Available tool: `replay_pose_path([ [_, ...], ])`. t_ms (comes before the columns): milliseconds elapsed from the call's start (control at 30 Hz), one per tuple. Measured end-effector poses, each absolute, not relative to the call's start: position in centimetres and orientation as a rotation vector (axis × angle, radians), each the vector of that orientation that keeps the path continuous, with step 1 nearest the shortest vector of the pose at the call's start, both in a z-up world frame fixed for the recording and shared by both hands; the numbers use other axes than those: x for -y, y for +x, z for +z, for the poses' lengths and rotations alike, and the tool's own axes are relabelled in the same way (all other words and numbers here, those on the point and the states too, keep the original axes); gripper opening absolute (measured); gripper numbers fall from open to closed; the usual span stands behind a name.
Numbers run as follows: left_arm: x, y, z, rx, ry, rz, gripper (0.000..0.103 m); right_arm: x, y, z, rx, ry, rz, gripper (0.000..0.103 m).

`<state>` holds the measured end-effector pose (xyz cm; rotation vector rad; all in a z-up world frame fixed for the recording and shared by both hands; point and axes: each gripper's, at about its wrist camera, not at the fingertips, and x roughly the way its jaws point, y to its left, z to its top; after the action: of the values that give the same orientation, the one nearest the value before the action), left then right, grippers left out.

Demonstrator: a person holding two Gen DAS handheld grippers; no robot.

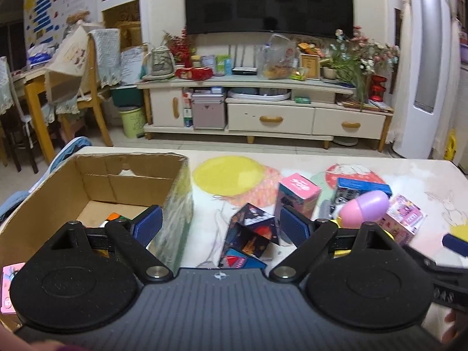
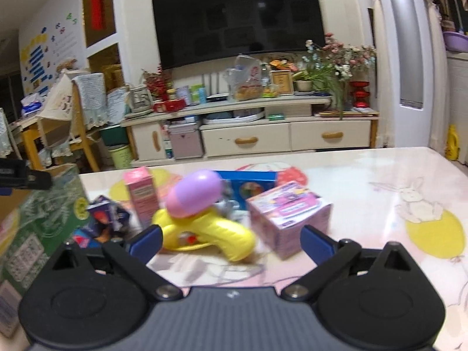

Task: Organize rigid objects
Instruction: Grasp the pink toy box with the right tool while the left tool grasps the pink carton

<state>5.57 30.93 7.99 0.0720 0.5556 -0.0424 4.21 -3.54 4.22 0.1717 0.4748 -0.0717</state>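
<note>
Patterned table (image 2: 365,175) faces television (image 2: 237,14) above cluttered cabinet (image 2: 248,137).

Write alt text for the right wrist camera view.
Open right gripper faces a yellow plastic toy topped by a pink-and-purple egg, beside a pink printed box on a pale table; a cardboard box stands left.

The table (image 2: 365,169) carries a cardboard box (image 1: 96,181), 3 small cartons, a yellow toy (image 2: 204,234) and a dark cube (image 1: 251,234).
</note>
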Motion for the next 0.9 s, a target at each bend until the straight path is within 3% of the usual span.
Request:
replay_pose_path([
  [900, -25.3, 5.6, 2.8, -0.659, 0.195, -0.167, 0.103, 10.4, 11.7, -0.2, -0.593, 0.145, -0.025, 0.102],
])
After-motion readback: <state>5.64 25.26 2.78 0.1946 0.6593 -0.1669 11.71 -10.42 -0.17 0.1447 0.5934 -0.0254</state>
